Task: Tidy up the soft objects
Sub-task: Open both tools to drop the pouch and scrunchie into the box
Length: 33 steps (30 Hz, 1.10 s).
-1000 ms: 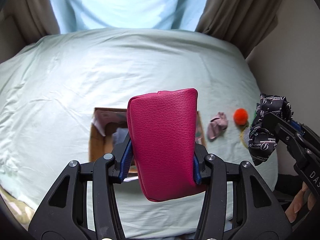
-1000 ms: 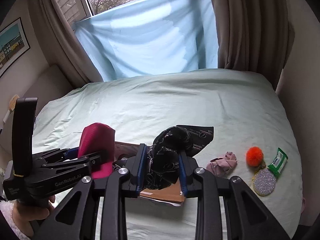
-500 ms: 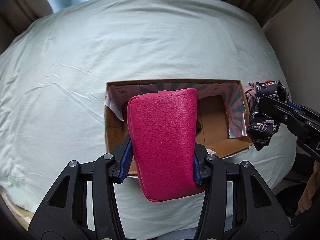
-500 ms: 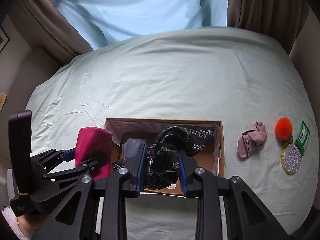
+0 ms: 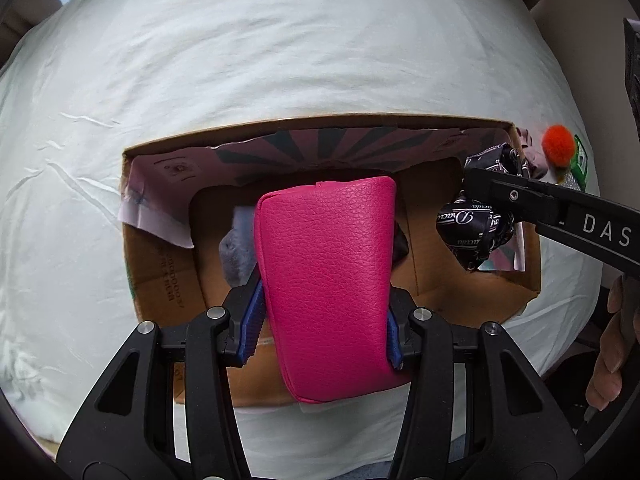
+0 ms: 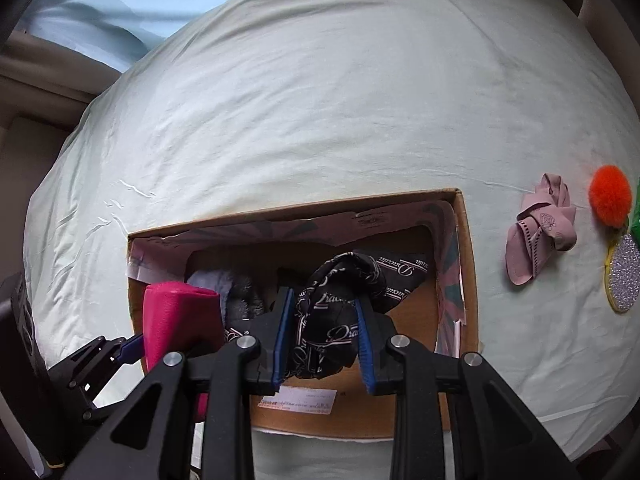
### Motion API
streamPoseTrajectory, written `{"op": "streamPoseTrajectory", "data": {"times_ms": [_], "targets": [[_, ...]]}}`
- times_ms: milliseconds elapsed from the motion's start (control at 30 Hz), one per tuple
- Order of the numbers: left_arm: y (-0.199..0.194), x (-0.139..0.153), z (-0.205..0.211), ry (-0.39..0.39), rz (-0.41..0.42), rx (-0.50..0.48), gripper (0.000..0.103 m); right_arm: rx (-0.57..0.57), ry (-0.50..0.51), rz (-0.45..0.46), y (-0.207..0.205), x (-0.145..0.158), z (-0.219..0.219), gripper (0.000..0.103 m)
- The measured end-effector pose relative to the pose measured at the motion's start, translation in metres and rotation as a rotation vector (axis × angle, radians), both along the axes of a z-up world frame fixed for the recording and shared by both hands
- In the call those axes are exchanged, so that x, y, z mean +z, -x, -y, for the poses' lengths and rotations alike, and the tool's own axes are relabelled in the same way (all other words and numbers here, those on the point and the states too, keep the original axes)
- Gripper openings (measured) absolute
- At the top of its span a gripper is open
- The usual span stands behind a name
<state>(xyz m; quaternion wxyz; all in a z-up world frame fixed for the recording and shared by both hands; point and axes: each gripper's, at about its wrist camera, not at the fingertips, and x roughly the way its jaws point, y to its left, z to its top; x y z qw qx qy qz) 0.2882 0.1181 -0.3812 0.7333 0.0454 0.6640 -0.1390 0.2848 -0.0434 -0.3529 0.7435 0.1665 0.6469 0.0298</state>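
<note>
My left gripper [image 5: 322, 320] is shut on a pink leather pouch [image 5: 328, 280] and holds it over the open cardboard box [image 5: 160, 280] on the bed. My right gripper [image 6: 322, 320] is shut on a black scarf with white lettering [image 6: 340, 300], held over the right half of the same box [image 6: 466, 240]. The scarf [image 5: 476, 224] and the pouch [image 6: 180, 320] each show in the other wrist view. Grey-blue soft items [image 5: 236, 252] lie inside the box.
On the pale green sheet [image 6: 320, 100] right of the box lie a pink cloth [image 6: 536, 236], an orange pompom [image 6: 610, 196], a glittery silver disc [image 6: 624, 276] and a green packet [image 5: 580, 160]. The bed's front edge is just below the box.
Both grippers have come down and forward toward the box, which now fills more of each view. Both holds are unchanged.
</note>
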Motion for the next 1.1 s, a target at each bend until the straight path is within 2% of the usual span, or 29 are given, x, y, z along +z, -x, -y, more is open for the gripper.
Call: {"op": "streamPoseTrajectory", "data": {"times_ms": [67,133,167,200,233,267,300,367,467,733,1100], "targets": [[-0.003,-0.001,0.006,-0.006,0.008,-0.021,0.044,-0.009,-0.009,-0.010,-0.004,-0.003,0.000,0.027],[-0.005,0.002,0.009,0.037,0.018,-0.020,0.048,-0.008,0.003,-0.014,-0.008,-0.006,0.000,0.027],[-0.005,0.004,0.009,0.046,0.023,-0.013,0.056,-0.012,0.019,-0.016,-0.010,-0.007,0.001,0.034],[-0.005,0.006,0.009,0.044,0.024,-0.006,0.064,-0.017,0.029,-0.023,-0.012,-0.009,0.001,0.048],[-0.005,0.007,0.010,0.038,0.021,0.000,0.089,-0.026,0.028,-0.032,-0.013,-0.011,0.002,0.055],[-0.004,0.008,0.009,0.037,0.026,0.002,0.102,-0.033,0.019,-0.040,-0.015,-0.013,0.005,0.067],[-0.003,0.011,0.007,0.035,0.042,0.004,0.102,-0.041,0.003,-0.043,-0.015,-0.014,0.006,0.081],[-0.001,0.011,0.004,0.019,0.045,0.002,0.102,-0.050,-0.006,-0.032,-0.014,-0.013,0.010,0.091],[0.001,0.011,-0.003,-0.002,0.041,0.015,0.102,-0.051,0.008,-0.019,-0.011,-0.013,0.012,0.091],[0.009,0.027,-0.021,0.006,0.069,0.058,0.102,-0.052,0.019,0.012,0.001,-0.003,0.013,0.091],[0.036,0.079,-0.037,0.024,0.173,0.087,0.102,0.043,0.064,0.133,0.027,0.044,-0.008,0.091]]}}
